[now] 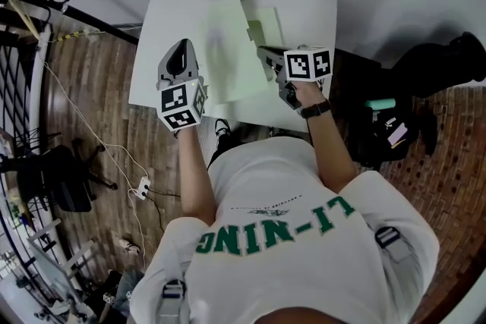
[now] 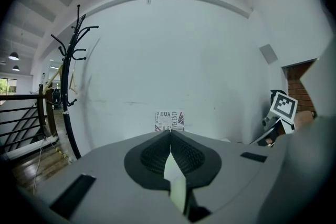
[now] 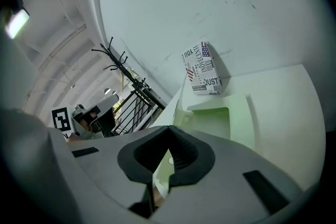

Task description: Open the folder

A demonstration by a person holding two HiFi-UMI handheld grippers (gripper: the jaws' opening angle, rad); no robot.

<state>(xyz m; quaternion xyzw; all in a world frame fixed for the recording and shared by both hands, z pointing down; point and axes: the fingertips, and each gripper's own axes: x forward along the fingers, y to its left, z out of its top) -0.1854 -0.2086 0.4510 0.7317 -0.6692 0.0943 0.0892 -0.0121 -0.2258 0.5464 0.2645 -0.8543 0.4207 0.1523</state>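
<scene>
From overhead, both forearms stretch over the white table (image 1: 167, 19), the pale green folder (image 1: 235, 72) part-open between left tongs (image 1: 184, 44) and right tongs (image 1: 264, 53); the left gripper view shows tongs clamped on a folder leaf, the right gripper view tongs pinching its edge.

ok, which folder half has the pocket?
The folder half lying flat on the table, toward the printed box; the other half is raised off it.
</scene>
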